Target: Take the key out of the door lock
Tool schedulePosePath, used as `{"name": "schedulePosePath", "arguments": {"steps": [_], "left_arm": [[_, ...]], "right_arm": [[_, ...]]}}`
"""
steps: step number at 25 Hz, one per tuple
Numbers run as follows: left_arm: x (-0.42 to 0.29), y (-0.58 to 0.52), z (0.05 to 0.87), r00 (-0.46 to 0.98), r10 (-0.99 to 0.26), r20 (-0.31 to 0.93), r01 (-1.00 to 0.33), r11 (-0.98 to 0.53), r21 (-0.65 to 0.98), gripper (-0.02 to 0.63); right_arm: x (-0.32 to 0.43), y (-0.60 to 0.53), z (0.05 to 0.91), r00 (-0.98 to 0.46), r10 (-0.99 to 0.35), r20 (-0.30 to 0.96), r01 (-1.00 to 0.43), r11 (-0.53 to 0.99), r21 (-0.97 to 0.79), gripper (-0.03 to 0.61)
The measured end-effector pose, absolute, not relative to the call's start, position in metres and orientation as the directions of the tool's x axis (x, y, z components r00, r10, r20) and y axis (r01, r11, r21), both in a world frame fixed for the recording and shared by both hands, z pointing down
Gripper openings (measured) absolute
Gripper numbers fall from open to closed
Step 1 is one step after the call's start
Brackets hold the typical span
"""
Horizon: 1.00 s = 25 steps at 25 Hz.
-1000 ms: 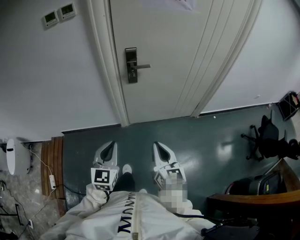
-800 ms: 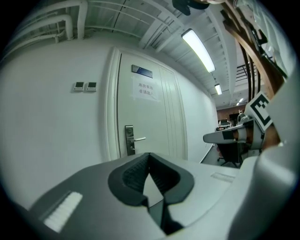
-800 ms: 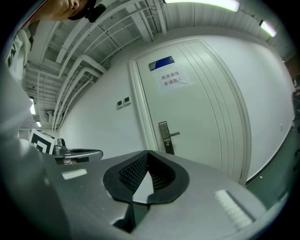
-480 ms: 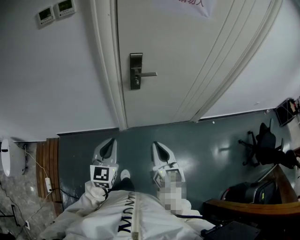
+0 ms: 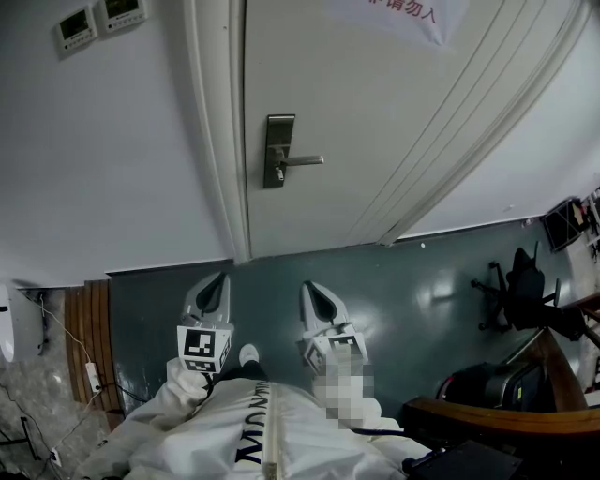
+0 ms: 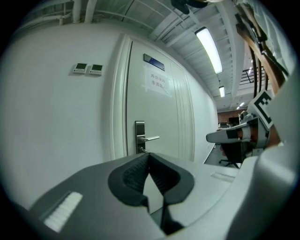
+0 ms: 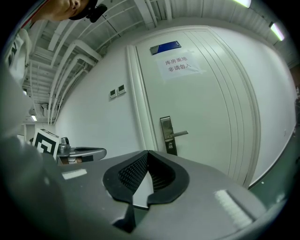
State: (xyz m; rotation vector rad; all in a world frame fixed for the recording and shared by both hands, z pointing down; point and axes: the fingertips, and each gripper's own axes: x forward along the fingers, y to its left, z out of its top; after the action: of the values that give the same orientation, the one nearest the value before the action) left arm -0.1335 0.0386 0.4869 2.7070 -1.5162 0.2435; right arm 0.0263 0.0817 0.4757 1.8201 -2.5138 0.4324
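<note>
The steel lock plate (image 5: 278, 150) with its lever handle (image 5: 305, 161) sits on the white door (image 5: 375, 122), well ahead of both grippers. A small key (image 7: 170, 146) shows at the plate's lower end in the right gripper view, and it appears just above the jaws as the key (image 6: 142, 149) in the left gripper view. My left gripper (image 5: 217, 278) and right gripper (image 5: 314, 286) are held side by side at waist height, pointing at the door. Both are shut with nothing between the pads, as the left gripper (image 6: 149, 153) and right gripper (image 7: 147, 152) show close up.
Two wall control panels (image 5: 89, 21) hang left of the door frame. A paper notice (image 5: 398, 11) is stuck high on the door. An office chair (image 5: 525, 286) and a wooden desk (image 5: 506, 417) stand to the right. A power strip (image 5: 92, 375) lies on the floor at left.
The door and lock plate have come nearer and appear larger in the head view. Both grippers have moved forward toward the door, still shut.
</note>
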Motion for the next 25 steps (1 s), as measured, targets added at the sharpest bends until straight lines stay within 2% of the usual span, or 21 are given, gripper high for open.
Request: {"name": "schedulePosePath", "arguments": {"steps": [15, 25], "left_arm": [[-0.172, -0.033, 0.498, 0.515, -0.842, 0.159, -0.853, -0.522, -0.001, 0.000], [-0.145, -0.059, 0.505, 0.551, -0.818, 0.164, -0.830, -0.558, 0.005, 0.000]], "right_arm": [[0.001, 0.014, 0.475, -0.275, -0.941, 0.199, -0.954, 0.242, -0.175, 0.002], [0.018, -0.014, 0.483, -0.259, -0.941, 0.218, -0.958, 0.222, -0.179, 0.002]]}}
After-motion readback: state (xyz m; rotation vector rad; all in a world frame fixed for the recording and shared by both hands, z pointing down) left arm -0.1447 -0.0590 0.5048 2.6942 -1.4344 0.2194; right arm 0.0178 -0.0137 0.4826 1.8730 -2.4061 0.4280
